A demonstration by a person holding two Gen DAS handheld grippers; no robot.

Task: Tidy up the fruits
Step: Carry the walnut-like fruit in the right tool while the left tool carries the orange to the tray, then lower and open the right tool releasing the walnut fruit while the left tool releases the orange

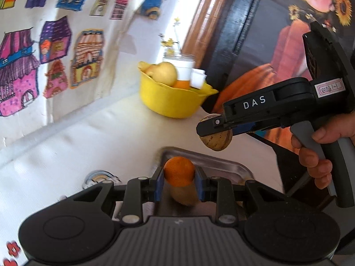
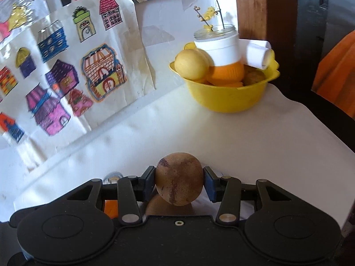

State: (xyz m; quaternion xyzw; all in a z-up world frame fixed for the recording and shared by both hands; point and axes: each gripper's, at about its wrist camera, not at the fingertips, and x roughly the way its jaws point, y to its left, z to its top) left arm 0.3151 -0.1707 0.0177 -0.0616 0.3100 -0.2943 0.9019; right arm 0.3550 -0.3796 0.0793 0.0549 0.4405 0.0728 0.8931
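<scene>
My left gripper is shut on a small orange, held between its blue pads above a metal tray. My right gripper is shut on a round brown fruit. In the left wrist view the right gripper hangs to the right with that brown fruit under its fingers. A yellow bowl stands at the far right of the white table and holds a yellow pear, oranges and a brown fruit. The same bowl lies ahead of both grippers.
A white and orange container sits in the bowl. A glass jar with a flowering twig stands behind it. Drawings of houses hang on the wall at the left. The table's edge runs on the right. A hand holds the right gripper.
</scene>
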